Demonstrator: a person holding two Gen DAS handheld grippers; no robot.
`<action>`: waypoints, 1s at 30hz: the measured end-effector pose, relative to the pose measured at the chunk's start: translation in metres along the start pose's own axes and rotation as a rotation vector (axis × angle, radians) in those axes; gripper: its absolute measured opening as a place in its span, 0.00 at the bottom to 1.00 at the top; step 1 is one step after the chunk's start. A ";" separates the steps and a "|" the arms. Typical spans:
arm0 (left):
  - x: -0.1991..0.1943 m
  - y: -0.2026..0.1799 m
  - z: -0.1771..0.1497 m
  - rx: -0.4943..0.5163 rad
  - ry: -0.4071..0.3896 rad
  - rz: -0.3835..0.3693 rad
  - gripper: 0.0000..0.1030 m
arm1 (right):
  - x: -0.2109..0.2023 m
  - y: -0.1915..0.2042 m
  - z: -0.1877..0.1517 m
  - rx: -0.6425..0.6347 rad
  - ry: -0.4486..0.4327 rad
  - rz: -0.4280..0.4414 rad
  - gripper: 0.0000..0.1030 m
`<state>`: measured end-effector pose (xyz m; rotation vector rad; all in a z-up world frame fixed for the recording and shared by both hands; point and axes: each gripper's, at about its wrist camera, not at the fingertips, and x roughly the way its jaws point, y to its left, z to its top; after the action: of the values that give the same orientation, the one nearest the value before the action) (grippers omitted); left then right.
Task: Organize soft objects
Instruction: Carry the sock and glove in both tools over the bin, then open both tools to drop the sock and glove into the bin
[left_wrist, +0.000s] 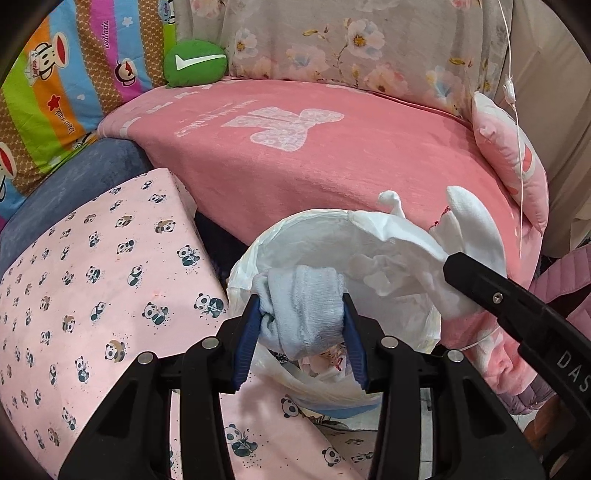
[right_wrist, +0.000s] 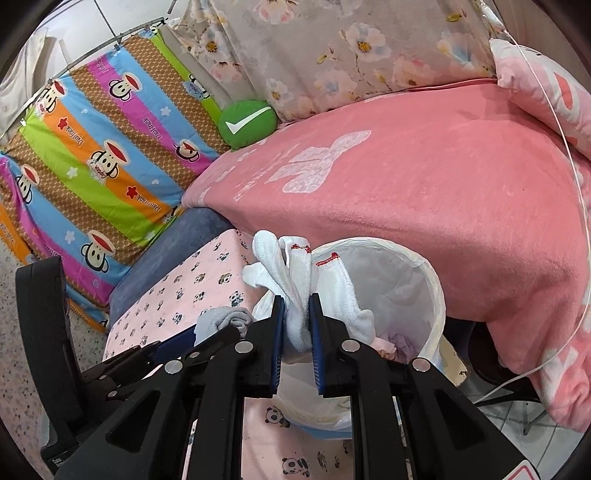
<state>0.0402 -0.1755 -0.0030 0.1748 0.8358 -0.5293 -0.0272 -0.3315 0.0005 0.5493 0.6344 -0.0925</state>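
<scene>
At far left hangs a striped sheet (right_wrist: 92, 158) printed with cartoon monkeys and the words "Paul Frank". Beside it a green cushion (left_wrist: 195, 62) bears a white tick, wedged against a floral cover (left_wrist: 351, 40). Below lies a panda-print cloth (left_wrist: 96, 280) over a blue cushion (left_wrist: 74, 173). The pink blanket (left_wrist: 332, 158) carries a pale bear motif and faded lettering too blurred to read.

The left tool (left_wrist: 301, 332) is clamped on a rolled blue sock (left_wrist: 303, 310), held just over the near rim of a bin (right_wrist: 432, 291) lined with a white bag — something printed lies in the bottom, unclear what. The right tool (right_wrist: 296, 345) is pinched narrow on white socks (right_wrist: 299, 280) with red-trimmed cuffs, held at the bin's left rim. In the left view its black arm shows the letters "DAS". A pink pillow (left_wrist: 517, 162) sits at far right, a thin white cord (left_wrist: 517, 122) hanging across it.
</scene>
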 end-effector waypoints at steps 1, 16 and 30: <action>0.001 -0.001 0.001 0.001 -0.002 -0.002 0.41 | 0.001 -0.001 0.001 -0.001 -0.001 -0.001 0.14; 0.006 0.003 0.005 0.000 -0.030 0.040 0.72 | 0.012 -0.003 0.015 -0.014 -0.003 -0.008 0.19; -0.009 0.023 -0.003 -0.033 -0.056 0.116 0.78 | 0.009 0.020 0.015 -0.072 -0.008 -0.039 0.41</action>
<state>0.0449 -0.1509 0.0004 0.1767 0.7748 -0.4101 -0.0071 -0.3217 0.0149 0.4673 0.6381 -0.1084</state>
